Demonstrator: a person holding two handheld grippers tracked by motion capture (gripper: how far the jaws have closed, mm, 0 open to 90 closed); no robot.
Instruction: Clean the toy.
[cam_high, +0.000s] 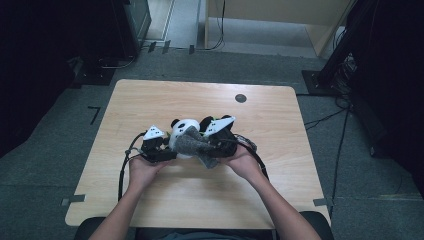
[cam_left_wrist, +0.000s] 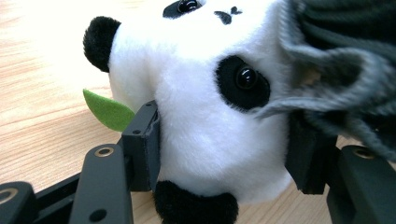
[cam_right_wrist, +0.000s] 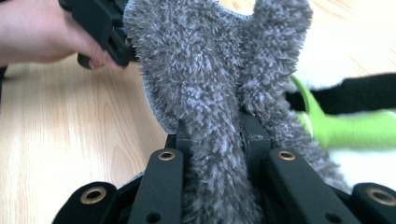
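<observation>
A light wooden table (cam_high: 150, 100) with a dark round grommet (cam_high: 240, 98) stands on grey floor (cam_high: 45, 165).

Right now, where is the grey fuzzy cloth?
In the high view the grey fuzzy cloth lies mid-table, draped against the panda toy, pinched by the right gripper.

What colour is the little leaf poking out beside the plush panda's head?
Light green felt leaf, beside the white-and-black plush panda; clearest in the left gripper view.
</observation>
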